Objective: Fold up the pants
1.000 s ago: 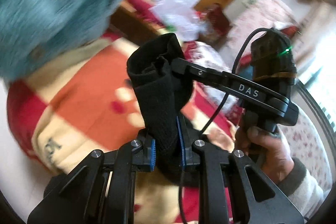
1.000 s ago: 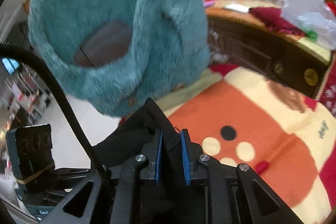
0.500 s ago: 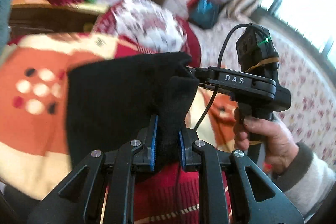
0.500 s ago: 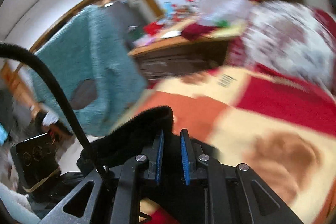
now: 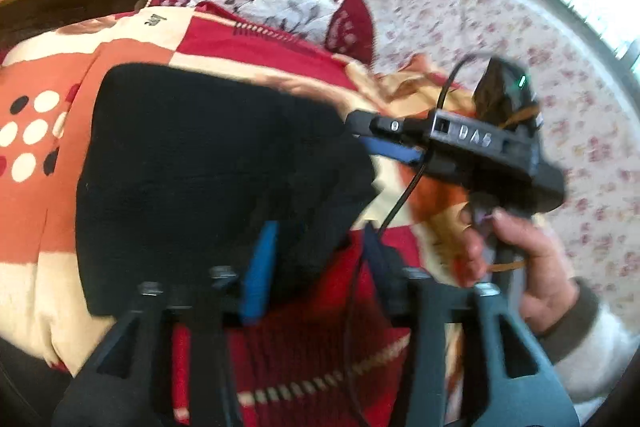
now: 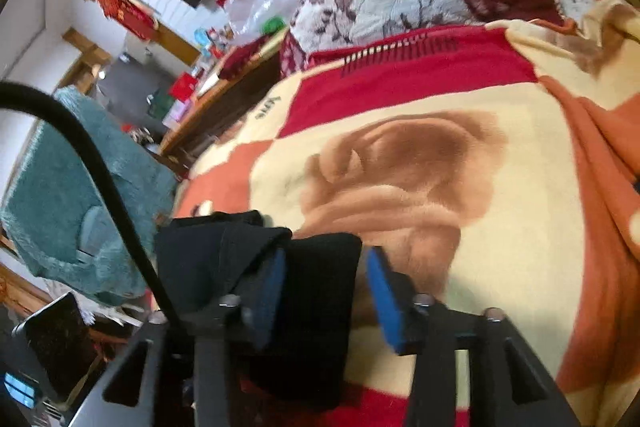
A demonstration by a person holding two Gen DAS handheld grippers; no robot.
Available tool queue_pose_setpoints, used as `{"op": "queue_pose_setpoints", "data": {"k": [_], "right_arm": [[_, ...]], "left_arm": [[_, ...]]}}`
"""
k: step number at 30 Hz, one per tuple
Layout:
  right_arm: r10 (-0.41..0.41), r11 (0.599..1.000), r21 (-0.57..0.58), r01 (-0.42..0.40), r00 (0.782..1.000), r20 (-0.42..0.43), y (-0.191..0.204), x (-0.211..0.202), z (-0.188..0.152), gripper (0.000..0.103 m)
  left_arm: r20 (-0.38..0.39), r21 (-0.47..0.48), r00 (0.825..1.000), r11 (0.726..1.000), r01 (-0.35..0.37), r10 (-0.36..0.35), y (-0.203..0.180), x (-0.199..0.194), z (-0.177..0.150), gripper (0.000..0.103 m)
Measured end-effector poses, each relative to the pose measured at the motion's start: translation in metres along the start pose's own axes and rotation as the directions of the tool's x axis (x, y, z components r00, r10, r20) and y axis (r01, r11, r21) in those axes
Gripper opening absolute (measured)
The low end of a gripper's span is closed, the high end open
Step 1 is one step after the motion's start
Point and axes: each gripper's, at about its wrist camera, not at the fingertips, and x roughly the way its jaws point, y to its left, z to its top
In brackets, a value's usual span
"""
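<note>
Both grippers stand spread wide: left gripper [image 5: 316, 259] and right gripper [image 6: 326, 291] grip nothing. Black pants [image 5: 208, 179] lie folded on the patterned blanket [image 6: 460, 219], frame centre-left.

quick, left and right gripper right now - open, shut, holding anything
Left gripper: open, nothing clamped; black pants lie on the blanket between its fingers.
Right gripper: open, pants edge loose between its fingers.

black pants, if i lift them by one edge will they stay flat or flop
Probably flop: the black pants lie limp, folded flat on the blanket, following its surface. Likely light, since a bunched edge curls loosely inside the right gripper, whose jaws stand open.
</note>
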Motion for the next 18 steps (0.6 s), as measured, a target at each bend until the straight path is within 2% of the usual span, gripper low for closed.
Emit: {"op": "queue_pose_setpoints", "data": {"k": [2, 4, 8, 10, 13, 18], "right_arm": [[0.009, 1.0, 0.011, -0.009, 0.999, 0.037, 0.001, -0.018, -0.005, 0.046], [0.021, 0.999, 0.025, -0.023, 0.998, 0.052, 0.002, -0.029, -0.009, 0.049], [0.102, 0.992, 0.068, -0.103, 0.995, 0.024, 0.004, -0.041, -0.022, 0.05], [0.135, 0.988, 0.076, -0.135, 0.991, 0.001, 0.008, -0.04, -0.029, 0.051], [0.168, 0.983, 0.081, -0.164, 0.985, -0.045, 0.016, -0.025, -0.036, 0.051], [0.187, 0.979, 0.104, -0.175, 0.974, -0.124, 0.025, 0.016, -0.038, 0.051]], "left_arm": [[0.01, 0.022, 0.999, 0.999, 0.035, -0.036, -0.006, -0.014, -0.001, 0.065], [0.004, 0.063, 1.0, 0.998, 0.029, -0.029, -0.012, -0.024, 0.0, 0.065], [0.038, 0.076, 0.999, 0.997, 0.029, -0.032, -0.005, -0.049, 0.003, 0.065], [0.06, 0.081, 0.998, 0.997, -0.017, 0.012, 0.007, -0.06, 0.006, 0.065], [0.082, 0.045, 0.988, 0.99, -0.134, 0.13, 0.035, -0.066, 0.015, 0.065], [0.086, -0.029, 0.981, 0.984, -0.174, 0.176, 0.071, -0.063, 0.024, 0.065]]}}
